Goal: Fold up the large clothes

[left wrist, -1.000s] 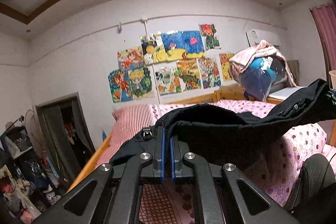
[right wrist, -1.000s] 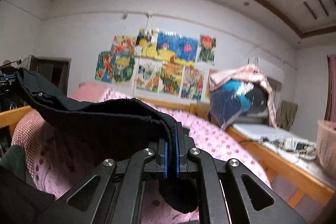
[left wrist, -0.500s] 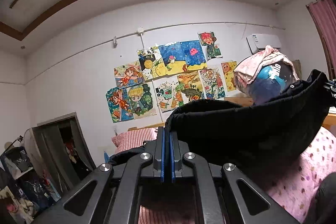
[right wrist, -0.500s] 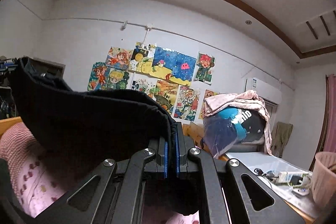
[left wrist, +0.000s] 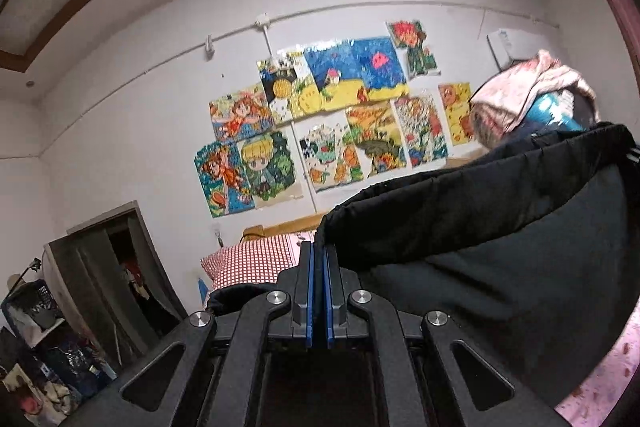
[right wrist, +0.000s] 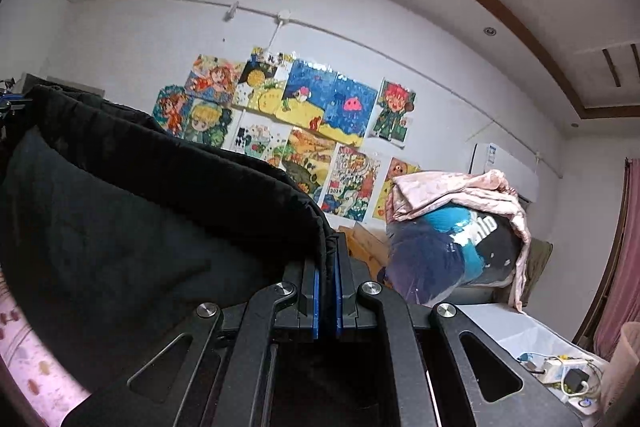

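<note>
Ahead of me I see a white wall covered with a cluster of bright children's paintings (left wrist: 320, 131). Below them lies a red-and-white checked pillow (left wrist: 256, 261) against a wooden headboard (left wrist: 280, 227). To the left I see a dark open doorway (left wrist: 120, 267). To the right sits a bundle of bedding (right wrist: 460, 227) draped in pink cloth, under a white air conditioner (right wrist: 504, 167). A power strip (right wrist: 560, 367) lies at lower right.
</note>
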{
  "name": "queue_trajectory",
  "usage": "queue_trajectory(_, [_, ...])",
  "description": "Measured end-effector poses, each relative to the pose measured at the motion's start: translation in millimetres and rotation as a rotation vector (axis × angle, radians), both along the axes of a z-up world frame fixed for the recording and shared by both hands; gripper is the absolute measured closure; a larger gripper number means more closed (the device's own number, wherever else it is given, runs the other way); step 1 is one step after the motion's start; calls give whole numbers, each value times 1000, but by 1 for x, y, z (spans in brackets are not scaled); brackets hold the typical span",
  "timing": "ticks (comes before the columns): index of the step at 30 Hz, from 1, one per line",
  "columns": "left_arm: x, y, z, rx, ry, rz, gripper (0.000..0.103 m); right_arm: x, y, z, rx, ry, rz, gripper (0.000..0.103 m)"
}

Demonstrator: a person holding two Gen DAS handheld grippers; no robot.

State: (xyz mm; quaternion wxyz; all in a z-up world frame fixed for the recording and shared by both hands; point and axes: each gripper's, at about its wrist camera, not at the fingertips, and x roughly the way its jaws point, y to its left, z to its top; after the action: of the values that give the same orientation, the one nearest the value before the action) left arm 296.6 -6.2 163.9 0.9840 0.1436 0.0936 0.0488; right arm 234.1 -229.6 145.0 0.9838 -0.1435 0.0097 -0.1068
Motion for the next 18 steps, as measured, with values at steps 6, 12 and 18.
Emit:
queue_trajectory(6, [66, 3, -30, -27, 83, 11, 99, 71, 2, -15, -11, 69, -15, 98])
queue_trajectory(12, [119, 4, -65, -10, 149, 34, 99, 130, 3, -36, -23, 143, -31, 98])
queue_trajectory(18, [168, 7, -102, -26, 239, 57, 99, 190, 10, -62, -45, 221, -60, 98])
